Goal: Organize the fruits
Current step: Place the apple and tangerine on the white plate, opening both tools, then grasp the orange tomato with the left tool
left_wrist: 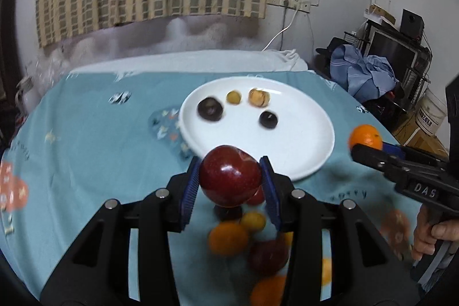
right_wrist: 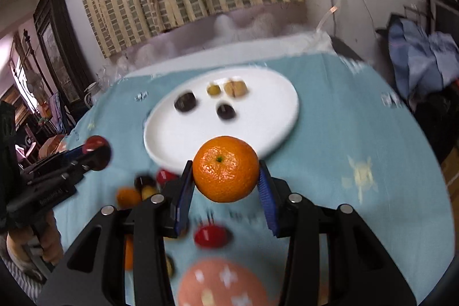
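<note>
Clamped between the blue pads of the left gripper point(left_wrist: 231, 182) is a dark red apple point(left_wrist: 229, 177), held above the near rim of the white plate point(left_wrist: 301, 157); the right gripper point(right_wrist: 226, 179) has its fingers pressed on an orange point(right_wrist: 225, 172), likewise raised just short of the plate on the table point(left_wrist: 86, 139); both fruits are gripped across their widest part, which looks the sound place to hold them; the apple seems heavy, firm and smooth-skinned, so liable to slip; the orange seems lighter, with a pebbled rind that yields a little and should grip well. Four small fruits already sit toward the plate's far side: two dark ones, a yellow one and a tan one. Loose fruit point(left_wrist: 252, 237) lies along the table's near edge, blurred; at least three orange, two red, one dark and one yellow can be counted.
</note>
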`<state>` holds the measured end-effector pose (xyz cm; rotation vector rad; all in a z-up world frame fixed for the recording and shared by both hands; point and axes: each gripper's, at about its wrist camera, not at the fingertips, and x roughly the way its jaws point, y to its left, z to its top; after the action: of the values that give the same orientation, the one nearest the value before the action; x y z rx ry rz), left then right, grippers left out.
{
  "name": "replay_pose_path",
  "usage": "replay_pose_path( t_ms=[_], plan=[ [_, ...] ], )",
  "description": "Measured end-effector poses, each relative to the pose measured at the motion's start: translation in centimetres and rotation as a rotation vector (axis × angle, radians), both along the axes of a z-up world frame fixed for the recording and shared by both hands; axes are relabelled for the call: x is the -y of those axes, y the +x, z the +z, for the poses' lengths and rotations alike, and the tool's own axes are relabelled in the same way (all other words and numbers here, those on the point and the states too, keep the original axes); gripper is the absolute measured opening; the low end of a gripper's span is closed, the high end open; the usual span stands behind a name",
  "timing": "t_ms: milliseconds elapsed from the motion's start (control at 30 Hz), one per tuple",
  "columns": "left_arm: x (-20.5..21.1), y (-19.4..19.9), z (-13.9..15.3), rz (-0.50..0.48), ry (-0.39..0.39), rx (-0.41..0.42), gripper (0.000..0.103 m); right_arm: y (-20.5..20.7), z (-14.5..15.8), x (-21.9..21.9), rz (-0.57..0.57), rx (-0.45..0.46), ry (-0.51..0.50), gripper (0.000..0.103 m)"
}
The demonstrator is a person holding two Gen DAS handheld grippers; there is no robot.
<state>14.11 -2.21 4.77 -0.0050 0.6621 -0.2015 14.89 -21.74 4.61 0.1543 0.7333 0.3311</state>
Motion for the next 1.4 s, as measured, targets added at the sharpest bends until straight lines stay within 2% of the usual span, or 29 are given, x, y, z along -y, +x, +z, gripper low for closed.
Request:
replay_pose_path(
  t_ms=[100, 233, 267, 300, 333, 367, 400, 567, 633, 700, 800, 900, 1033, 1233, 1300, 1400],
  plan=[
    [1.3, 2.6, -0.7, -0.006, -0.002, -0.016, 0.043, 2.7, -0.6, -1.1, -0.003, -0.003, -0.011, 0.043],
    [1.9, 5.7, -3.0, -0.005, -0.001, -0.075, 0.043, 5.7, -3.0, -1.3, -0.043, -0.039, -0.009, 0.045],
    [1.9, 6.1, -3.5, -0.008, 0.007, -0.089, 0.043, 6.1, -3.3, -1.4, -0.05, -0.046, -0.021, 0.048],
    [2.0, 6.4, -3.8, -0.008, 0.013, -0.098, 0.044, 6.5, -3.5, -1.3, -0.054, -0.046, -0.042, 0.058],
    [1.9, 6.5, -4.0, -0.009, 0.009, -0.097, 0.046, 6.4, -3.3, -1.3, -0.065, -0.029, -0.054, 0.073],
    [1.7, 6.5, -4.1, -0.005, 0.006, -0.091, 0.057, 6.1, -3.0, -1.2, -0.075, 0.001, -0.059, 0.073],
    [1.6, 6.3, -4.0, 0.001, 0.0, -0.083, 0.062, 5.7, -2.4, -1.1, -0.075, 0.033, -0.059, 0.073],
    [0.0, 4.8, -2.8, 0.021, -0.046, -0.052, 0.062, 3.7, 0.1, -0.9, -0.048, 0.072, -0.017, 0.073],
    [-1.4, 3.6, -2.3, 0.055, -0.056, -0.038, 0.066, 2.2, 0.9, -0.7, -0.036, 0.068, 0.005, 0.074],
    [-2.8, 2.3, -2.2, 0.087, -0.075, -0.036, 0.071, 0.6, 1.0, -0.5, -0.026, 0.064, 0.02, 0.074],
    [-4.9, -0.3, -2.7, 0.133, -0.088, -0.05, 0.071, -2.4, -0.1, 0.5, -0.035, 0.045, 0.047, 0.075],
    [-6.0, -2.7, -3.5, 0.162, -0.08, -0.065, 0.071, -3.9, -1.5, 1.1, -0.048, -0.001, 0.073, 0.075],
    [-5.0, -4.7, -4.2, 0.129, -0.017, -0.061, 0.072, -4.1, -2.2, 1.5, -0.052, -0.044, 0.118, 0.075],
    [-2.4, -4.4, -4.9, 0.045, 0.034, -0.056, 0.075, -3.7, -2.4, 2.2, -0.084, -0.077, 0.155, 0.075],
    [-1.8, -3.7, -5.7, 0.043, 0.075, -0.082, 0.075, -3.5, -2.5, 2.4, -0.086, -0.085, 0.168, 0.075],
    [-2.6, -3.3, -5.9, 0.07, 0.058, -0.106, 0.078, -3.6, -2.5, 2.3, -0.086, -0.085, 0.162, 0.075]
  ],
)
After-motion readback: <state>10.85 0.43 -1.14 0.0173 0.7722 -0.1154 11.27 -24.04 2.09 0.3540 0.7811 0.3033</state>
